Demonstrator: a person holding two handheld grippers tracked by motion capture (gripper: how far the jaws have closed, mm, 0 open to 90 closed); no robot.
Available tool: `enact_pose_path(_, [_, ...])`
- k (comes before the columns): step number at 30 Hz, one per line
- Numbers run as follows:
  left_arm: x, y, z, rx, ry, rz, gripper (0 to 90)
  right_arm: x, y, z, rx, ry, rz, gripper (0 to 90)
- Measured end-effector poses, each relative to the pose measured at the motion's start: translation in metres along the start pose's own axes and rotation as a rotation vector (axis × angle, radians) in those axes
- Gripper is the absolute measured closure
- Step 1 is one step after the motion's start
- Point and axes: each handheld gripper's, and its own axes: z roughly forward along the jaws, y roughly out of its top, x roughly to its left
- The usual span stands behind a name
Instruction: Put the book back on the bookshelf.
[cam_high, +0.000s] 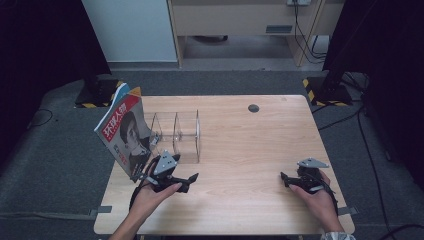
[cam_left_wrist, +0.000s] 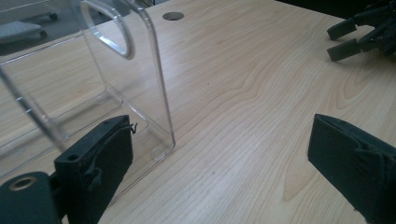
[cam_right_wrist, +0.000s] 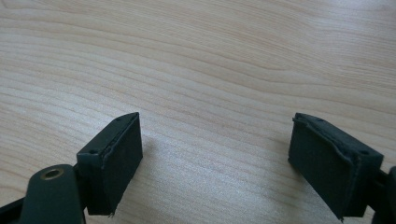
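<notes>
A clear acrylic file rack (cam_high: 177, 134) with several upright dividers stands on the left half of the wooden table (cam_high: 250, 145). A magazine (cam_high: 124, 131) with a red title band and a portrait cover leans in the rack's left end, tilted out over the table's left edge. My left gripper (cam_high: 187, 181) sits in front of the rack near the magazine's lower corner, open and empty. In the left gripper view the rack's nearest divider (cam_left_wrist: 140, 79) rises just beyond my left pad (cam_left_wrist: 105, 158). My right gripper (cam_high: 286, 179) rests low at the table's right front, open, with bare wood between its pads (cam_right_wrist: 116, 149).
A dark round grommet hole (cam_high: 253, 108) sits near the table's far edge. Cables and black stand bases lie on the grey floor around the table. The other gripper (cam_left_wrist: 359, 35) appears at the top right of the left gripper view.
</notes>
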Motion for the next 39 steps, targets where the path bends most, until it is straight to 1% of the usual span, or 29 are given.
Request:
enact_pose_path(4, [-0.004, 0.007, 0.008, -0.007, -0.017, 0.005, 6.3, 0.000, 0.000, 0.000, 0.001, -0.001, -0.002, 17.7])
enact_pose_path(10, [-0.012, 0.014, 0.021, -0.001, -0.043, 0.021, 6.2, 0.000, 0.000, 0.000, 0.001, -0.001, -0.002, 17.7])
enact_pose_path(13, [-0.015, 0.016, 0.027, 0.002, -0.050, 0.026, 6.2, 0.000, 0.000, 0.000, 0.001, -0.001, -0.002, 17.7])
enact_pose_path(17, [-0.019, 0.021, 0.034, 0.000, -0.060, 0.022, 6.2, 0.000, 0.000, -0.001, 0.000, 0.001, -0.001, 17.7])
enact_pose_path(24, [-0.027, 0.029, 0.047, 0.009, -0.083, 0.039, 6.2, 0.000, -0.001, -0.001, 0.002, 0.000, -0.004, 17.7])
enact_pose_path(33, [-0.036, 0.041, 0.064, 0.025, -0.105, 0.056, 5.8, 0.001, -0.002, -0.002, 0.004, 0.003, -0.001, 17.2])
enact_pose_path(37, [-0.040, 0.043, 0.073, 0.033, -0.098, 0.047, 3.8, 0.001, -0.002, -0.002, 0.002, 0.001, -0.003, 16.9])
enact_pose_path(39, [-0.042, 0.043, 0.078, 0.039, -0.104, 0.052, 3.8, 0.001, -0.002, -0.002, 0.003, 0.001, -0.003, 16.9])
